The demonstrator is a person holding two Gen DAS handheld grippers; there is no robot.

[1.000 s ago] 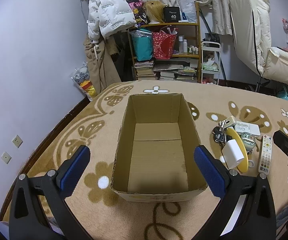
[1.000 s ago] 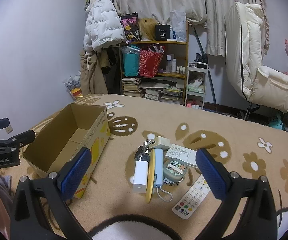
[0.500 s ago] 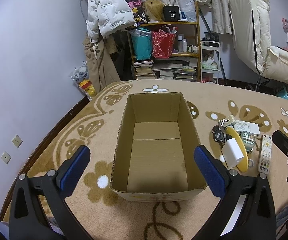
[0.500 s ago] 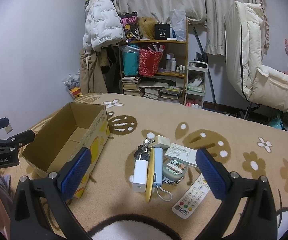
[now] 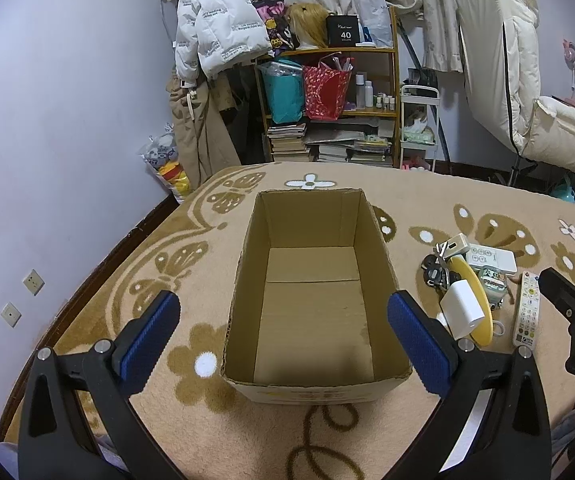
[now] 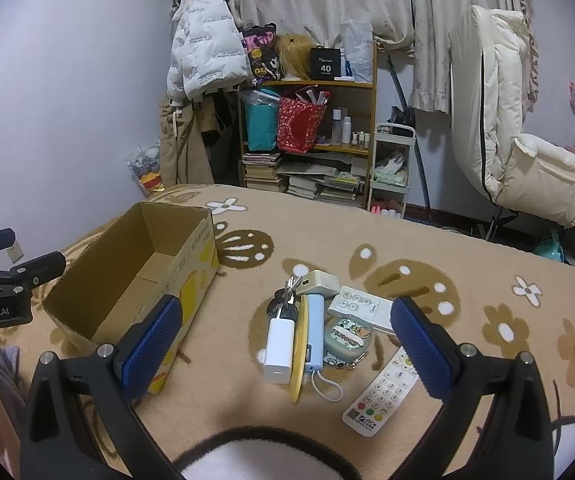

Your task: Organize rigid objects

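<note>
Plainly, both claws stand with their jaws wide apart and grip nothing: the right claw hangs over the small cluster of rigid things on the patterned carpet, while the left claw hangs over the open cardboard box, which looks empty. Straight ahead of the right claw lies the white charger block, its long axis pointing away from the camera, flanked by a yellow disc on edge and a blue power bank. A remote lies just right. The right hand is nearer; the box sits to its left.
</note>
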